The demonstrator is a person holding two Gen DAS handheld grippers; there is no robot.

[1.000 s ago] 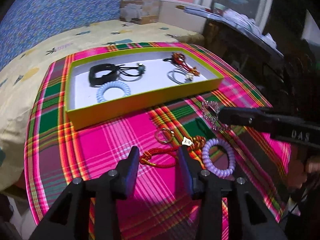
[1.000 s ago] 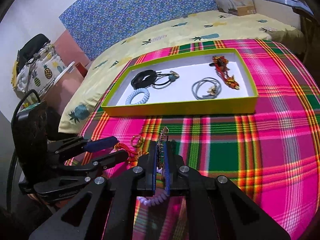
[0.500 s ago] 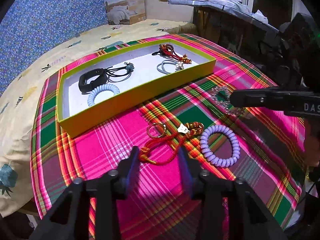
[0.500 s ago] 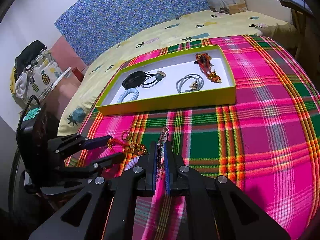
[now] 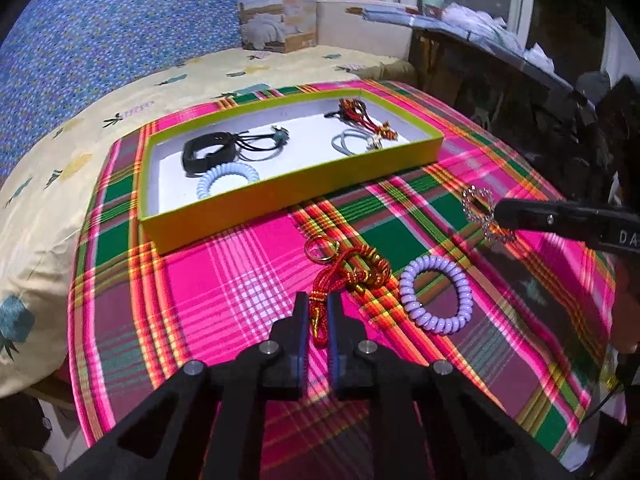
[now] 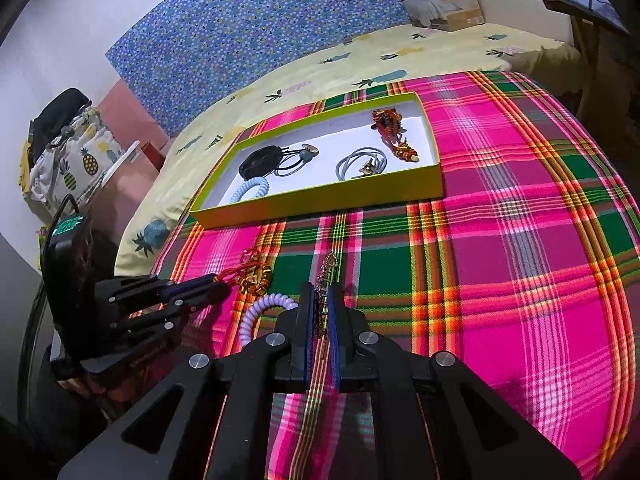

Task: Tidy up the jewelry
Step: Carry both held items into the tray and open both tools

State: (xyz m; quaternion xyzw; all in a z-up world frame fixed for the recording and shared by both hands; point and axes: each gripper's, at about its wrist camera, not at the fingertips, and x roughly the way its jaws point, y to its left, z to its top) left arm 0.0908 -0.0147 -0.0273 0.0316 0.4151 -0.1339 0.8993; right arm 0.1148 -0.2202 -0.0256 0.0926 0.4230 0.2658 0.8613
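I am pinching the red cord charm [image 5: 347,276] with my left gripper [image 5: 318,312], its 2 fingers drawn narrow around the cord's looped end while the knotted part and gold ring are lying on the plaid cloth [image 5: 224,280] just ahead. My right gripper [image 6: 322,300] is clamping the rhinestone bracelet [image 5: 482,212], holding it edge-up between close-set pads, above the cloth. The purple coil hair tie [image 5: 436,294] is lying flat on the cloth between my 2 grippers, touching neither. Beyond them, the yellow-green tray [image 5: 280,196] is holding a black band, a pale blue coil tie, grey elastic loops and another red cord charm.
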